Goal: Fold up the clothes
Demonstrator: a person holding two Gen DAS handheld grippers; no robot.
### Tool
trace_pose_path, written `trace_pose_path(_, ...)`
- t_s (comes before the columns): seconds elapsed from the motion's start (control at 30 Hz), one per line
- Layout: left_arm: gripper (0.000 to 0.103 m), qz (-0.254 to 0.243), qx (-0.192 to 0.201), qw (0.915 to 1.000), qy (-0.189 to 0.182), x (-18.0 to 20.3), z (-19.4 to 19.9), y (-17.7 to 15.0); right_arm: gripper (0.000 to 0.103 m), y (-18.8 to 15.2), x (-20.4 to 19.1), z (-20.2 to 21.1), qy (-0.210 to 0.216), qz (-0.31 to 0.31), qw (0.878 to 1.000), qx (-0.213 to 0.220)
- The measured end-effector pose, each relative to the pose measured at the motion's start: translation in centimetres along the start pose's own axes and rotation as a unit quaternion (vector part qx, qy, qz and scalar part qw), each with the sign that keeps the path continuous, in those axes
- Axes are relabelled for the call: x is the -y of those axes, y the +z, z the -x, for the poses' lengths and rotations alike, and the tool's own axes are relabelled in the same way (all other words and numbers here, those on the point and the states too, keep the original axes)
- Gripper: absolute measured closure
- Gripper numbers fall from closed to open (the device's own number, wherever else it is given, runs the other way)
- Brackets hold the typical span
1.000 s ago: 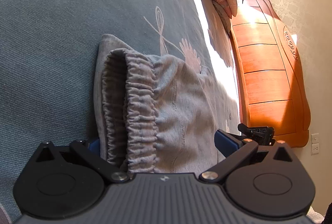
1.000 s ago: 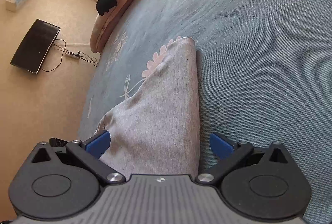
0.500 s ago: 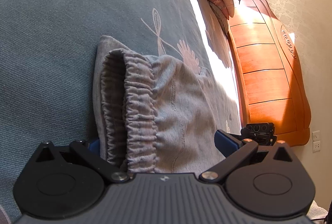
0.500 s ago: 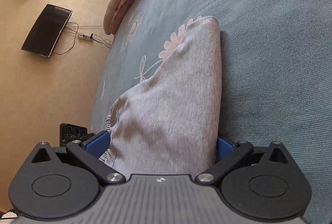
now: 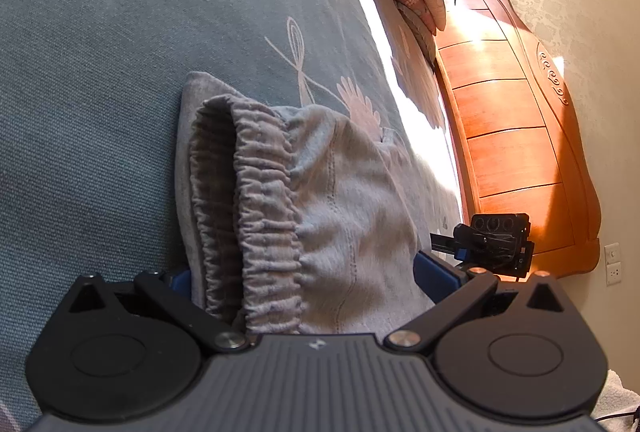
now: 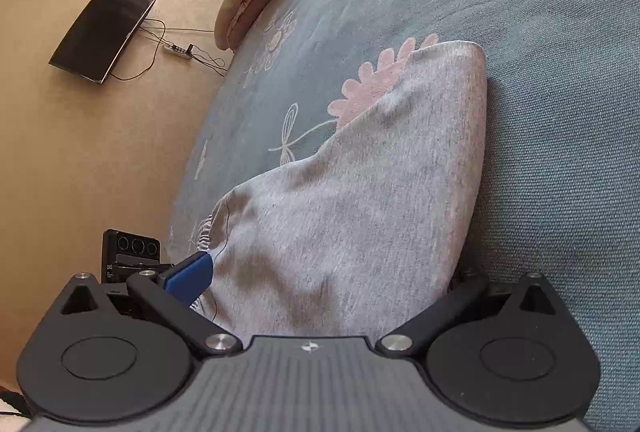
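The grey garment [image 5: 320, 216] lies on the blue-green bed [image 5: 120, 71], bunched up between both grippers. The left gripper [image 5: 304, 280] has its jaws set fairly wide with the elastic waistband [image 5: 264, 224] end filling the gap; its blue pads sit at the cloth's two sides, but whether they truly pinch it cannot be told. The right gripper [image 6: 328, 280] straddles the plain end of the garment [image 6: 360, 199], again wide, with one blue fingertip [image 6: 190, 274] against the cloth edge and the other hidden under the fabric.

The step in hand looks like taking hold of both ends before carrying one over the other. To do it well, each gripper should close fully on all layers ahead of it, not just the top one; the waistband is thick and gathered, so the left needs a firm bite. Both should lift together and level, keeping the cloth taut between them, so the fold lands square. The far corner ahead of the right gripper may drag if raised unevenly.
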State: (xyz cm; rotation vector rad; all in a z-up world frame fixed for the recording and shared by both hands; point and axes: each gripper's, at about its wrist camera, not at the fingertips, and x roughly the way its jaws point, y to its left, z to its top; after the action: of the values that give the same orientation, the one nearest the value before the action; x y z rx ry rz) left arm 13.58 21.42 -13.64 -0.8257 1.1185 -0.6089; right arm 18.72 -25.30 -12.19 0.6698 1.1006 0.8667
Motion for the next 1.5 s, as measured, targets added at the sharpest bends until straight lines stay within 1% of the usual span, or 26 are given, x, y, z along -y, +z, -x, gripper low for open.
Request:
trace_pose_path(0.13,0.001,-0.002,-0.001,1.0,-0.001,0.0,0.0,0.0,0.0,0.1,-0.2,-0.4,-0.01,0.009,1.0,-0.004)
trace_pose_path(0.27,0.001,-0.008,0.003,1.0,0.002,0.2,0.0,-0.2,0.0,0.6,-0.5,-0.6,-0.02,0.024,0.999,-0.027)
trace_pose_path(0.37,0.001,-0.012,0.007,0.9999,0.0,0.1,0.1,-0.4,0.001,0.6,-1.0,-0.8,-0.032,0.048,0.998,-0.039)
trace_pose_path(0.43,0.002,-0.012,0.007,0.9999,0.003,0.2,0.1,-0.5,0.004,0.4,-1.8,-1.0,-0.051,0.081,0.994,-0.047)
trace_pose_path(0.5,0.002,-0.01,0.009,0.9999,0.006,0.2,0.1,-0.5,0.011,0.2,-2.4,-1.1,-0.073,0.109,0.99,-0.054)
trace_pose_path(0.53,0.005,-0.008,0.01,0.9999,0.008,0.2,0.2,-0.5,0.014,0.1,-2.7,-1.2,-0.083,0.122,0.987,-0.057)
trace_pose_path(0.6,0.012,-0.001,0.016,0.9998,0.015,-0.1,0.5,-0.6,0.02,0.1,-2.6,-1.0,-0.088,0.128,0.986,-0.06)
trace_pose_path(0.63,0.022,0.004,0.019,0.9996,0.02,-0.3,0.8,-0.8,0.022,0.2,-2.2,-0.9,-0.085,0.121,0.987,-0.059)
trace_pose_path(0.67,0.035,0.011,0.023,0.9993,0.028,-0.6,1.0,-0.9,0.025,0.4,-1.9,-0.7,-0.08,0.111,0.989,-0.057)
trace_pose_path(0.7,0.042,0.019,0.026,0.9988,0.036,-0.9,1.3,-1.0,0.029,0.5,-1.5,-0.6,-0.077,0.104,0.99,-0.055)
trace_pose_path(0.73,0.056,0.027,0.029,0.9982,0.044,-1.3,1.5,-1.1,0.031,0.5,-1.3,-0.4,-0.076,0.1,0.991,-0.054)
trace_pose_path(0.77,0.057,0.03,0.031,0.998,0.046,-1.5,1.6,-1.2,0.035,0.5,-1.2,-0.3,-0.078,0.099,0.991,-0.053)
trace_pose_path(0.8,0.057,0.03,0.033,0.9979,0.047,-1.5,1.6,-1.3,0.037,0.5,-1.1,-0.2,-0.079,0.099,0.991,-0.052)
trace_pose_path(0.83,0.057,0.027,0.032,0.9978,0.052,-1.3,1.6,-1.3,0.04,0.6,-1.1,-0.1,-0.08,0.1,0.99,-0.052)
trace_pose_path(0.9,0.056,0.018,0.03,0.9974,0.064,-0.8,1.5,-1.2,0.049,0.6,-0.7,0.1,-0.082,0.097,0.991,-0.052)
trace_pose_path(0.93,0.056,0.016,0.029,0.9971,0.068,-0.6,1.4,-1.2,0.052,0.7,-0.5,0.2,-0.082,0.095,0.991,-0.053)
trace_pose_path(1.0,0.056,0.015,0.028,0.9969,0.072,-0.5,1.4,-1.2,0.068,0.9,0.0,0.3,-0.087,0.083,0.991,-0.052)
trace_pose_path(1.1,0.056,0.017,0.028,0.9965,0.077,-0.3,1.3,-1.2,0.07,1.0,0.6,0.4,-0.081,0.066,0.993,-0.05)
trace_pose_path(1.3,0.056,0.018,0.029,0.996,0.082,-0.1,1.4,-1.4,0.07,0.8,0.7,0.6,-0.082,0.046,0.995,-0.038)
trace_pose_path(1.33,0.056,0.017,0.029,0.9959,0.084,0.0,1.3,-1.4,0.07,0.7,0.5,0.5,-0.087,0.047,0.994,-0.036)
trace_pose_path(1.4,0.056,0.015,0.03,0.9955,0.089,0.2,1.2,-1.4,0.07,0.4,-0.5,0.2,-0.111,0.073,0.99,-0.037)
trace_pose_path(1.5,0.056,0.01,0.029,0.995,0.095,0.5,1.1,-1.4,0.07,-0.2,-2.5,-0.6,-0.156,0.121,0.979,-0.041)
